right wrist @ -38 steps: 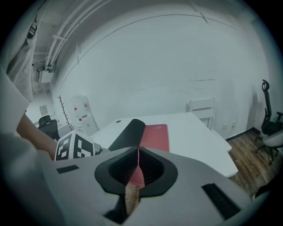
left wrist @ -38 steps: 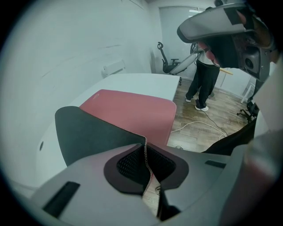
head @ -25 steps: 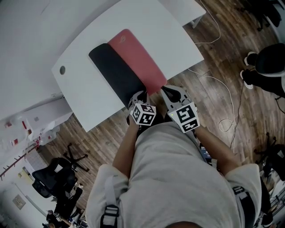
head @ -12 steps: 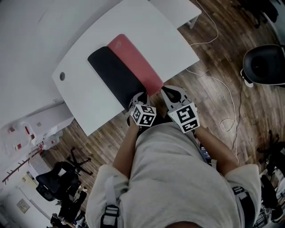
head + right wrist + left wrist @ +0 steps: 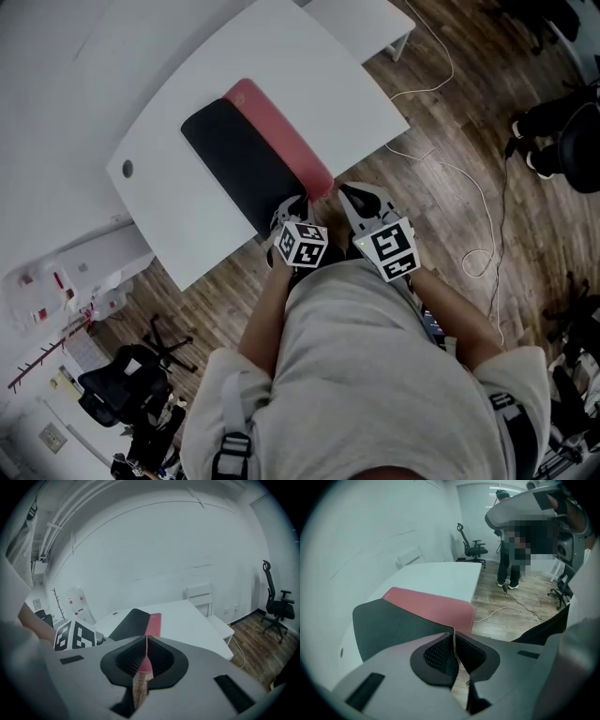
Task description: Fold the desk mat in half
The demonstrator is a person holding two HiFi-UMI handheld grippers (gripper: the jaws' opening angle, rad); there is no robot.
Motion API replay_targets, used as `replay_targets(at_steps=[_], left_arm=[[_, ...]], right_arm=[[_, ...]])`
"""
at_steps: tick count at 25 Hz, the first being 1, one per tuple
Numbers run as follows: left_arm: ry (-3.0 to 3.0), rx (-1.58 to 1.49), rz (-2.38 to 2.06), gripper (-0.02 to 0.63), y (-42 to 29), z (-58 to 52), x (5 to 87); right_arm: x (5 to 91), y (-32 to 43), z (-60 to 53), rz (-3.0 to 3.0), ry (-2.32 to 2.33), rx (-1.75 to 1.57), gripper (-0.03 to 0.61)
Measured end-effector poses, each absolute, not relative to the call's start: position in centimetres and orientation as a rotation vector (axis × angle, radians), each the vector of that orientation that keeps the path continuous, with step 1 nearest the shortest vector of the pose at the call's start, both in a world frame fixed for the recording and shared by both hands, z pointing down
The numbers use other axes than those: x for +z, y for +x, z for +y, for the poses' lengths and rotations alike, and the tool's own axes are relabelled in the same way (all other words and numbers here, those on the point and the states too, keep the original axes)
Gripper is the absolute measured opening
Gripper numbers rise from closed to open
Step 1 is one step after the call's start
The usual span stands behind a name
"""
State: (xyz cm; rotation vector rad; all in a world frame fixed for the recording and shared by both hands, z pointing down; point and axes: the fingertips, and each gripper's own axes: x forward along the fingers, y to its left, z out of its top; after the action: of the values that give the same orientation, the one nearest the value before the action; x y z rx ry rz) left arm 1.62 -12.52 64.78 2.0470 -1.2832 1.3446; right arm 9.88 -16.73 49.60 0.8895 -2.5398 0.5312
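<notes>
Mat (image 5: 239, 159) laid on white surface (image 5: 319, 66), black half beside red half, near end at surface edge. Left gripper (image 5: 290, 208) fingers clamped on stitched near edge of black part. Right gripper (image 5: 360, 199) fingers pinched on thin red edge. Fold judged under way. Both grips to be held firm, edges carried level and together, corners matched before crease is pressed.
</notes>
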Motion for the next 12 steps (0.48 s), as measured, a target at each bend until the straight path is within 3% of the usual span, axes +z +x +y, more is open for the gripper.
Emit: replay_targets(at_steps=[12], left_arm=[[2.036, 1.335, -1.302, 0.038, 3.2, -13.3, 64.7]], right_arm=[[50.0, 11.4, -17.3, -2.545, 0.859, 0.525, 0.041]])
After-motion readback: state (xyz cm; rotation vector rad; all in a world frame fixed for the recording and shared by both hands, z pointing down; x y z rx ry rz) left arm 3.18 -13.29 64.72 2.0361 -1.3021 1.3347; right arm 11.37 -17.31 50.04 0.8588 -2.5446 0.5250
